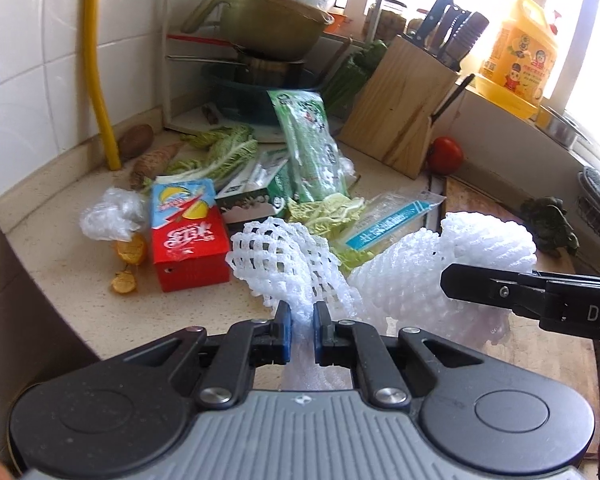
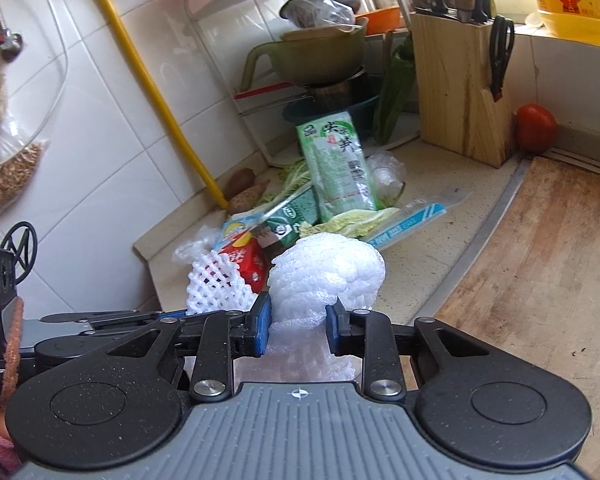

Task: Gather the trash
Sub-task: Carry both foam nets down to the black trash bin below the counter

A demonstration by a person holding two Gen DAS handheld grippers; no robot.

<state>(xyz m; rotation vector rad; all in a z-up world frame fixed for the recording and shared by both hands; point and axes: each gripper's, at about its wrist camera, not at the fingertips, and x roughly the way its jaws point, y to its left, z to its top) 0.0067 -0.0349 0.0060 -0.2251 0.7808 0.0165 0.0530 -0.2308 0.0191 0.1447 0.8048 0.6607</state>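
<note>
Nearest to me, my left tool (image 1: pixel 302 316) has its blue pads pinched narrow on a white foam fruit net (image 1: pixel 276 264), gripping its gathered end so the open mesh fans forward and does not slip. My right tool (image 2: pixel 298 316) sits wider, its pads pressed into the sides of a bulkier wad of white foam wrap (image 2: pixel 326 270); I judge that the wider bite suits its puffier bulk. Both pieces seem lifted clear of the tabletop (image 1: pixel 76 280), ready to carry off. Just beyond lies the rest of the trash: a red drink carton (image 1: pixel 186 236), orange peel (image 1: pixel 130 250), crumpled plastic (image 1: pixel 110 214), cabbage leaves (image 1: pixel 332 210) and a green noodle packet (image 1: pixel 310 148). Farther back stand the knife block (image 1: pixel 400 112) and a tomato (image 1: pixel 445 155), which I take for keepers.
</note>
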